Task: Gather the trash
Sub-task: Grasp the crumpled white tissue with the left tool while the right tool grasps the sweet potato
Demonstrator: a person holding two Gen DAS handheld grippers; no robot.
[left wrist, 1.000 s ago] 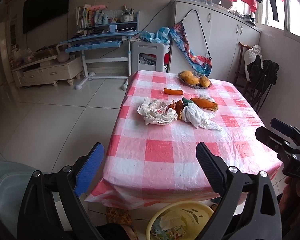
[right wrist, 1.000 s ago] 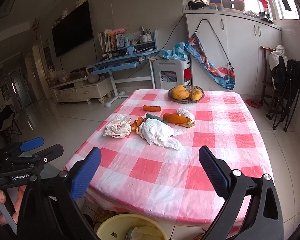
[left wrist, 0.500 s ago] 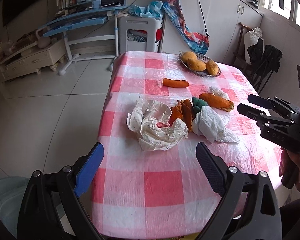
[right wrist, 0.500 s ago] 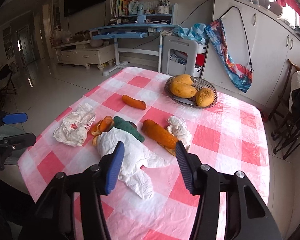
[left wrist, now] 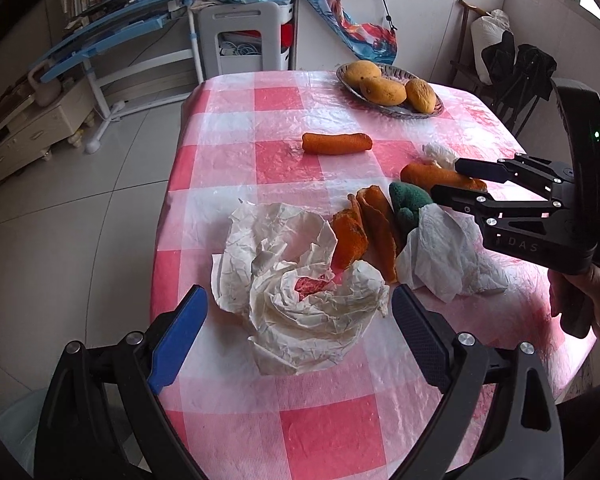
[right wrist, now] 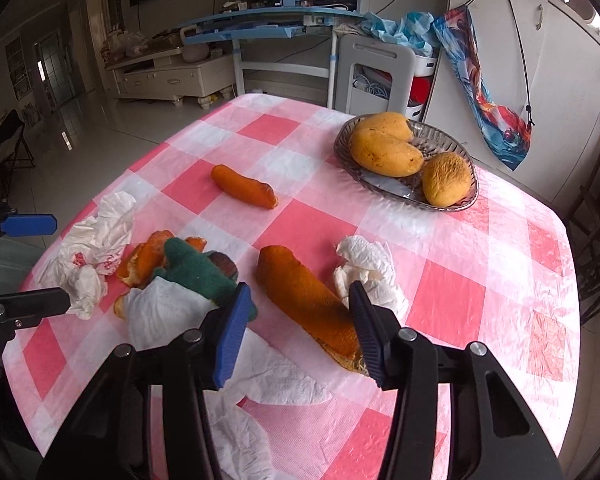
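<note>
A crumpled white paper wrapper (left wrist: 300, 300) lies on the pink checked table (left wrist: 332, 432), between the wide-apart fingers of my open left gripper (left wrist: 300, 320); neither pad touches it. In the right wrist view, a long orange peel (right wrist: 300, 296) lies under my half-narrowed right gripper (right wrist: 300, 316), between its fingers with a gap at the blue pad. Beside it are curled peel pieces (left wrist: 364, 232), a green scrap (right wrist: 192, 268), a large white tissue (left wrist: 440, 256) and a small tissue (right wrist: 364, 268). Another orange peel roll (left wrist: 336, 143) lies farther back. The left view shows the right gripper (left wrist: 446, 179) over the long peel.
A glass bowl (right wrist: 466, 200) with three mangoes stands at the table's far right. Beyond the table are a blue desk (right wrist: 276, 24), a white cart (left wrist: 244, 36) and white cupboards. A person's hand (left wrist: 592, 300) holds the right gripper's handle.
Both grippers came forward and down over the table, close to the trash. The right jaws narrowed from wide to about half. The yellow bin below the table edge has left view.
</note>
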